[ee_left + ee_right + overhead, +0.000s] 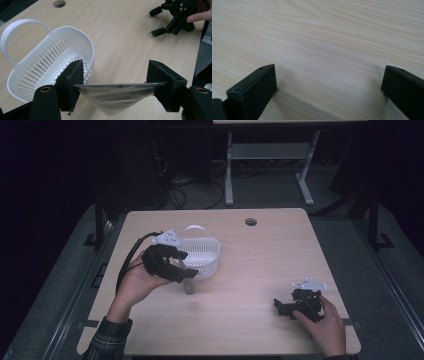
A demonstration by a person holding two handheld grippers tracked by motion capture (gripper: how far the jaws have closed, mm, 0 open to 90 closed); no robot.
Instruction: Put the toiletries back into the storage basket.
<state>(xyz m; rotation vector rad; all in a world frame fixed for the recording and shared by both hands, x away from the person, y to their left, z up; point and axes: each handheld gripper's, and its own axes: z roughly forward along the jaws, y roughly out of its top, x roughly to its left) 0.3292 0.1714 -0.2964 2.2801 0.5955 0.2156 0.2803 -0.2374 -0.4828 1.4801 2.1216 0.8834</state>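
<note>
Clear plastic cup point(120, 98) sits between the pads of my left tongs point(115, 85), which are clamped across its rim from either side, so I am gripping it by the mouth with the body tapering away below. In the high view the cup point(189, 283) hangs just off the near edge of the white basket point(202, 255), at about five o'clock from it, and I cannot tell whether its base touches the surface point(260, 260) or is clear of it. My left hand point(137, 280) wraps the left tongs point(182, 272) from eight o'clock, cable trailing back over my wrist. In the left gripper view the basket point(47, 62) lies at ten o'clock of the cup, its slotted wall right beside my one pad, its loop handle point(15, 30) on the far end, and nothing is inside it that I can see. My right tongs point(280, 307) rest low at four o'clock on the surface, well apart from the cup, held by my right hand point(327, 322). In the right gripper view the right tongs point(329, 82) stand wide open with bare wood grain between them.
</note>
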